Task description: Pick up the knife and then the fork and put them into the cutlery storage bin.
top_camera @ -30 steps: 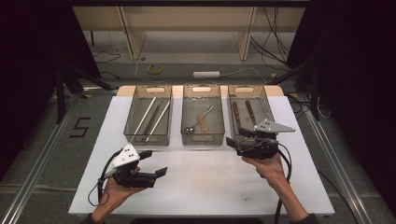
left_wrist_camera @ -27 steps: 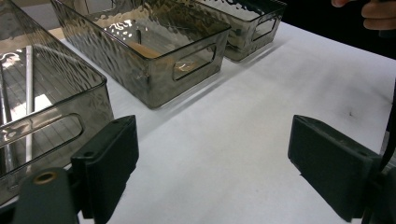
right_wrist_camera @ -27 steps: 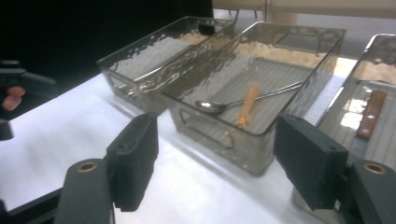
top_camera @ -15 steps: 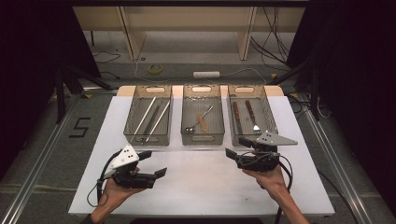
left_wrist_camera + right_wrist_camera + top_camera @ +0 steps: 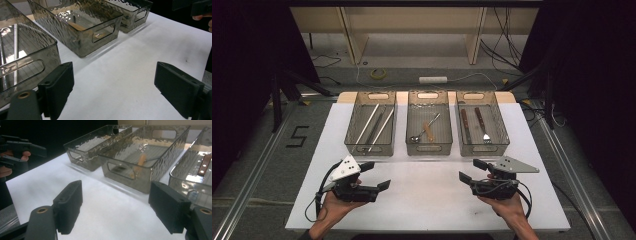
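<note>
Three smoky clear bins stand in a row on the white table (image 5: 427, 200). The left bin (image 5: 353, 145) holds long metal rods (image 5: 374, 127). A spoon (image 5: 419, 132) and a wooden-handled piece (image 5: 142, 159) lie in the middle bin (image 5: 429, 149). In the right bin (image 5: 484, 149) are a fork (image 5: 482, 125) and another brown-handled utensil (image 5: 465, 125). My left gripper (image 5: 377, 175) is open and empty over the table in front of the left bin. My right gripper (image 5: 471, 170) is open in front of the right bin. Its jaws have just been opening and nothing is between them.
Bare white tabletop lies between the two grippers (image 5: 115, 92) (image 5: 117, 212) and the near walls of the bins. Cables trail from both grippers. Beyond the table are a dark floor, loose cables and wooden furniture legs.
My right gripper has drawn back from the right bin toward the table's front edge and sunk a little. My left gripper has stayed where it was.
</note>
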Motion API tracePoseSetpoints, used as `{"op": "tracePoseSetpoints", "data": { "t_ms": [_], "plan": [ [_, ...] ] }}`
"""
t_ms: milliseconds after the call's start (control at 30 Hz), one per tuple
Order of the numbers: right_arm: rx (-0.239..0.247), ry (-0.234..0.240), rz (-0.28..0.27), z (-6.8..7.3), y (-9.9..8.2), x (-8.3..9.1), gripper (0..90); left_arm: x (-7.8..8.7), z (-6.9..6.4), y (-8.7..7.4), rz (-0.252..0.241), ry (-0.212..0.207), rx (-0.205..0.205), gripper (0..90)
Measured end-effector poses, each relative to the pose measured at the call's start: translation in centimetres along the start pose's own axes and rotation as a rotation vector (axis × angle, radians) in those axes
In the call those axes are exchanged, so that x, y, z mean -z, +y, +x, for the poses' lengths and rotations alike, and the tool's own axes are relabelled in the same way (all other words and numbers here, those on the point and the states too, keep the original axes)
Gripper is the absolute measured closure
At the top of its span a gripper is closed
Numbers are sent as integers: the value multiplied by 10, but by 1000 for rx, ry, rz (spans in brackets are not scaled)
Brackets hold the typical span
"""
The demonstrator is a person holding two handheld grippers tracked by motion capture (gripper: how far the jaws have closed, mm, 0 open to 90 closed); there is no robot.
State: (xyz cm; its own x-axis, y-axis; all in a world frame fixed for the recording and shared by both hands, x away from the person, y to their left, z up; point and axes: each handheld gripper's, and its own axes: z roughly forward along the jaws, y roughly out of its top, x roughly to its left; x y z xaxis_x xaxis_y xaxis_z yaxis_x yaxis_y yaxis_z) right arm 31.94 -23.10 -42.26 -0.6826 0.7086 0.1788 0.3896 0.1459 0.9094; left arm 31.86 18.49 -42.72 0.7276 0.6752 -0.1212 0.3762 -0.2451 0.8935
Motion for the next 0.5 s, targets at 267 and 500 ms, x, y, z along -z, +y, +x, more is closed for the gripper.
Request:
{"op": "tracePoseSetpoints", "data": {
  "t_ms": [267, 500],
  "plan": [
    [-2, -20, -4, 3, -12, 6, 282, 0, 1, 0, -2, -3, 5, 155],
    [4, -34, 7, 5, -18, 8, 273, 1, 1, 0, -3, -6, 6, 155]
  ]
}}
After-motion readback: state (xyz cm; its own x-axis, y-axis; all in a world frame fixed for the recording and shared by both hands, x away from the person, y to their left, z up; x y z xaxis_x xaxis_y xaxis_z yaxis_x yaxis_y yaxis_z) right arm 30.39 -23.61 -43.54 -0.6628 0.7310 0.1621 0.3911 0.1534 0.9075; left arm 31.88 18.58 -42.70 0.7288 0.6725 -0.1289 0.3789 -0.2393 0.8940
